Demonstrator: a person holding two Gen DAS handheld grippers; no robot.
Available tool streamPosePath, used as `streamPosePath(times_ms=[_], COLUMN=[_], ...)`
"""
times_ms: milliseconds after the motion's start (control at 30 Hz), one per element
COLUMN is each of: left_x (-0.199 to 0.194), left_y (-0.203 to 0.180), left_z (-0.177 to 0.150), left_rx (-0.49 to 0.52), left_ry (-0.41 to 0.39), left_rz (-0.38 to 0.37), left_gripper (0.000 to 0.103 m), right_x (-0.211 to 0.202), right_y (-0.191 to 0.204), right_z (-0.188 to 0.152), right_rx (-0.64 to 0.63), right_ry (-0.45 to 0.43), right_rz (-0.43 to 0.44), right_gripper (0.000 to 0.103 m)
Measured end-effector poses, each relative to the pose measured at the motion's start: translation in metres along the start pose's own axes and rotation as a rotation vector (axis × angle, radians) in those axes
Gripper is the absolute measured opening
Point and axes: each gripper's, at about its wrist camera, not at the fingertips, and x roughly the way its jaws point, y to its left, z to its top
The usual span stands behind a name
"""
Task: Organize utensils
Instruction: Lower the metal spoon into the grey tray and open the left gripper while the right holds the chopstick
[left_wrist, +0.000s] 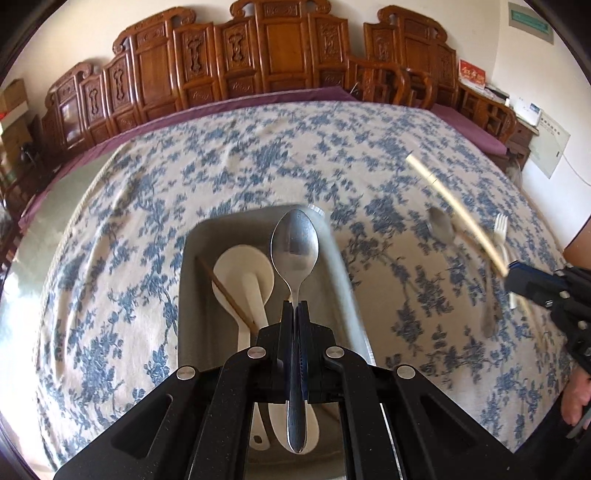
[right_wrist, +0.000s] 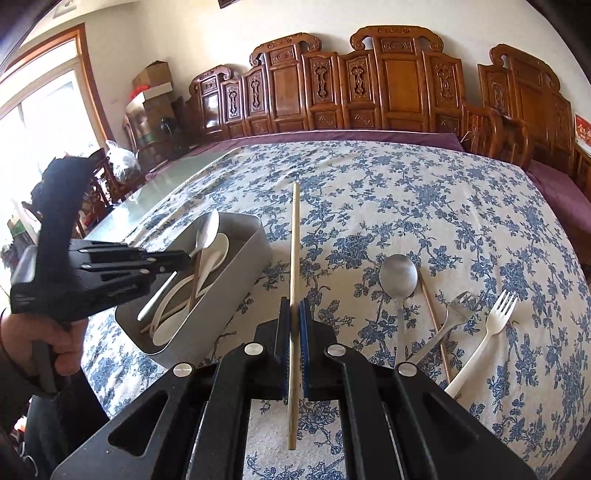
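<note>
My left gripper (left_wrist: 295, 304) is shut on a metal spoon (left_wrist: 295, 247) and holds it above the grey bin (left_wrist: 192, 258). The bin holds white plastic spoons (left_wrist: 243, 273) and a brown chopstick (left_wrist: 229, 295). My right gripper (right_wrist: 294, 301) is shut on a light wooden chopstick (right_wrist: 294, 236), held above the cloth right of the bin (right_wrist: 251, 236). On the cloth to its right lie a metal spoon (right_wrist: 399, 277), a brown chopstick (right_wrist: 434, 321), a metal fork (right_wrist: 456, 308) and a white plastic fork (right_wrist: 495, 317).
The table wears a blue floral cloth (right_wrist: 406, 192) over a purple cover. Carved wooden screens (right_wrist: 369, 81) stand behind it. Glass tabletop (right_wrist: 155, 199) shows at the left edge. The left gripper also shows in the right wrist view (right_wrist: 184, 258).
</note>
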Motion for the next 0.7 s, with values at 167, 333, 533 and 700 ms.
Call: streamPosePath(times_ms=[167,333,533,700], left_x=[0.020,0.035,0.043,0.045], left_y=[-0.003,-0.006,-0.008,-0.005], left_z=[-0.002,-0.004,-0.005,-0.005], left_rx=[0.012,0.016,0.024,0.018], left_ry=[0.039,0.069,0.089,0.097], left_rz=[0.008,0.014,0.007,-0.013], left_gripper=[0.002,0.002,0.002,0.003], right_x=[0.003,0.003,0.005,0.011], right_y=[-0.001,-0.002,0.002,0.006], right_z=[-0.001,-0.001,-0.002,-0.005], right_rx=[0.002,0.002,-0.003,-0.007], right_ry=[0.006,0.007,0.011,0.030], right_rz=[-0.001,0.000,0.003,0.011], right_gripper=[0.006,0.006,0.006,0.006])
